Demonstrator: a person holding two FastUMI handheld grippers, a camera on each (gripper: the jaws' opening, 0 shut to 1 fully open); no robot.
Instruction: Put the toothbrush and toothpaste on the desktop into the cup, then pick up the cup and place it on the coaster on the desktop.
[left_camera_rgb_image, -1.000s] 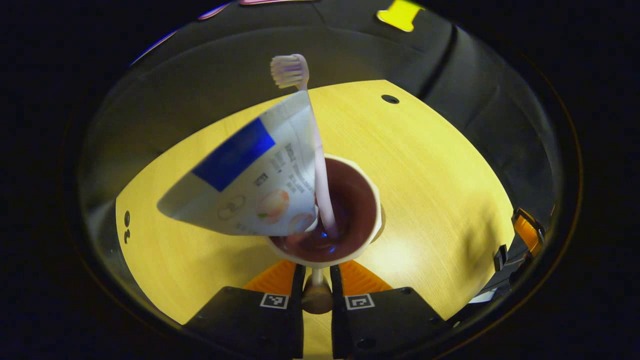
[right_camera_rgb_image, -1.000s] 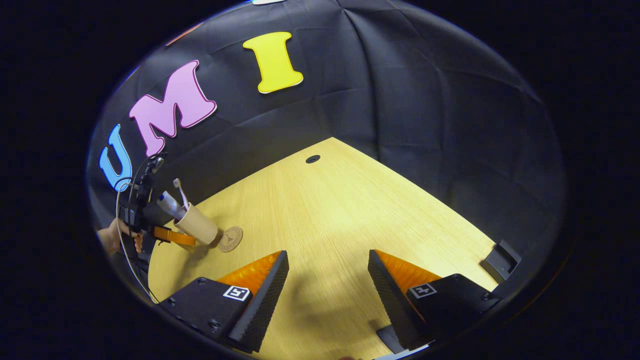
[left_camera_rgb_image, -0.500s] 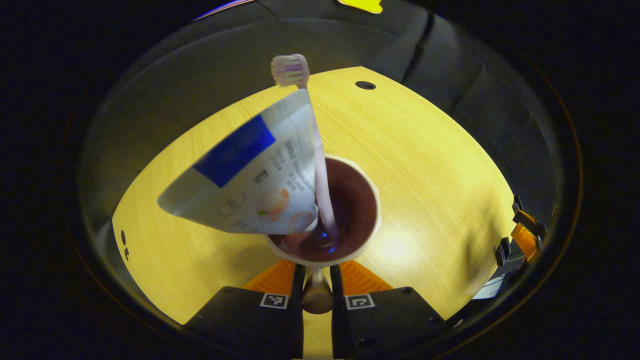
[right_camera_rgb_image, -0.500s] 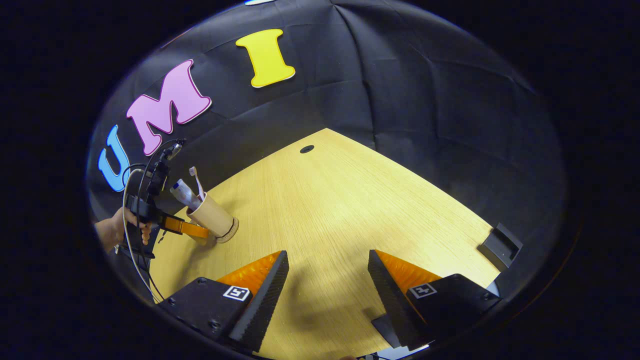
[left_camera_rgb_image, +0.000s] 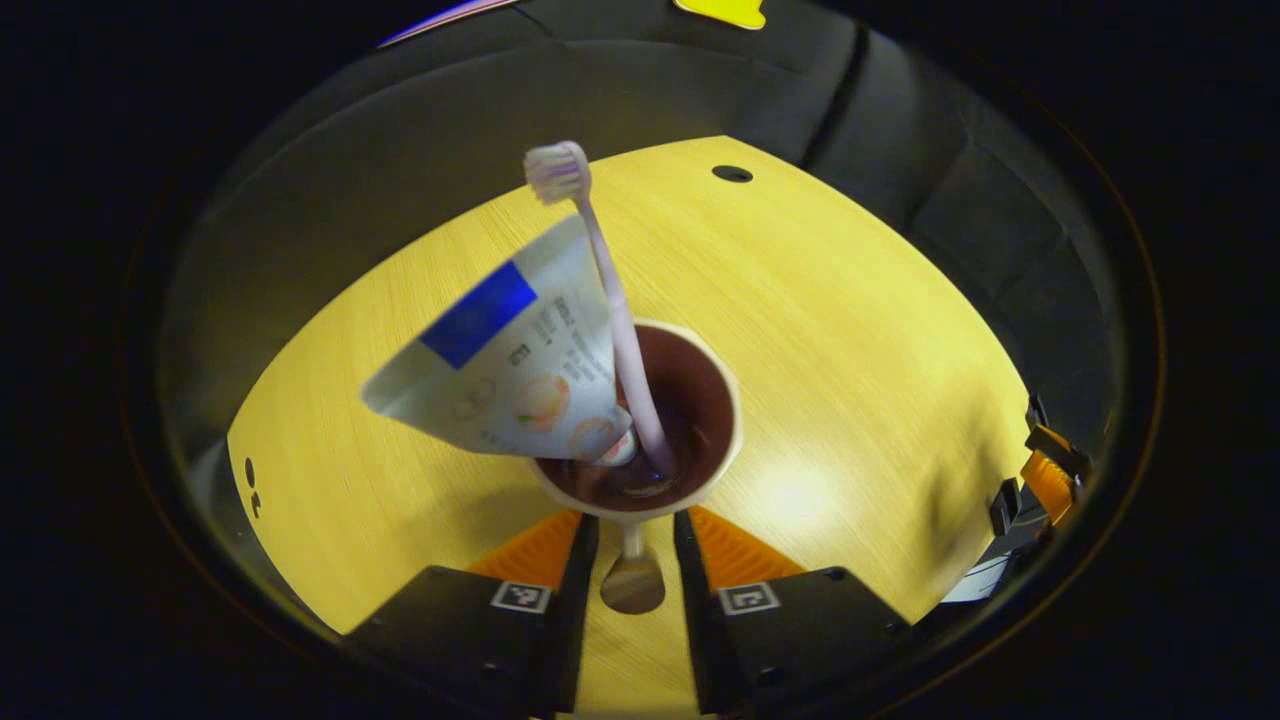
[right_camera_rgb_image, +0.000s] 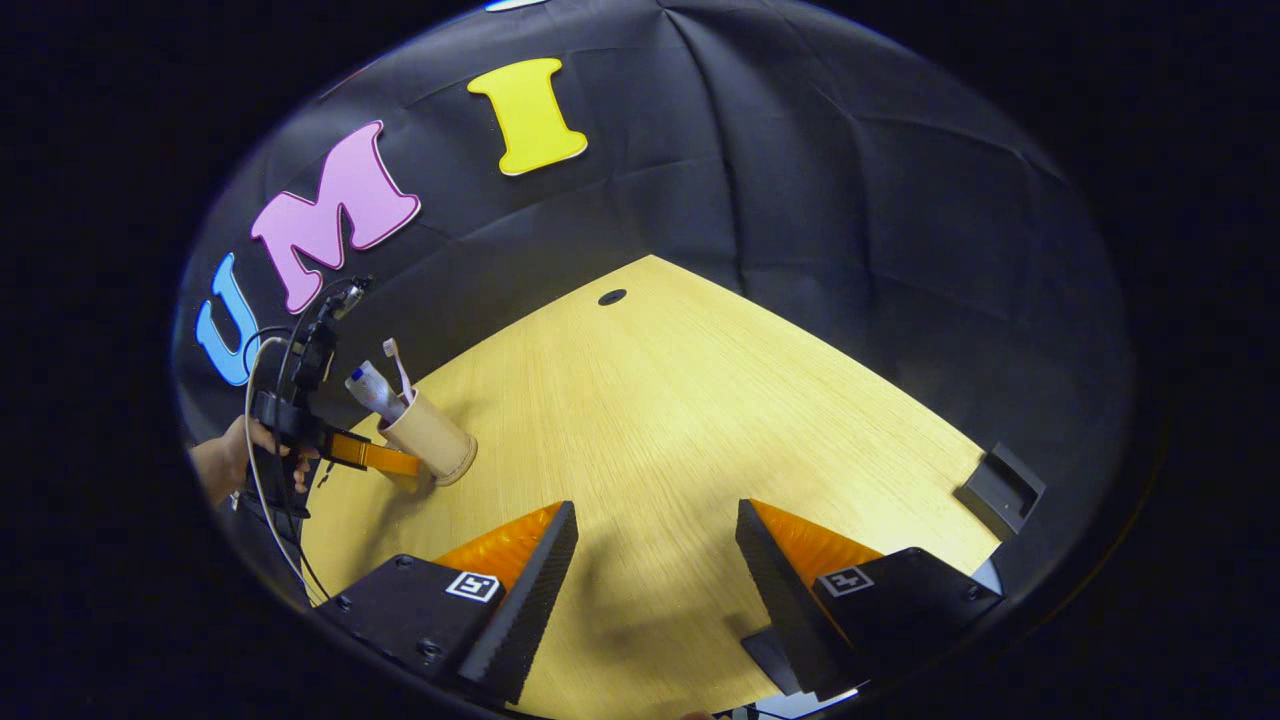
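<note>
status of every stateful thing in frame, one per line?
cup: upright on the desk, holds both items
toothbrush: in cup, bristles up, leaning
toothpaste: in cup, flat end up, tilted
left gripper: fingers parted, flanking the cup handle without pressing
right gripper: wide open, nothing held
coaster: hidden, likely under the cup

Light wood-grain bench (right_camera_rgb_image: 680, 420), dark round cable hole (right_camera_rgb_image: 612, 297) near far corner. Beige cup (right_camera_rgb_image: 432, 440) stands at left side of bench, resting on round coaster (right_camera_rgb_image: 464, 470) whose edge peeks out beneath its base. Small black block (right_camera_rgb_image: 1000, 490) sits at bench's right edge.
</note>
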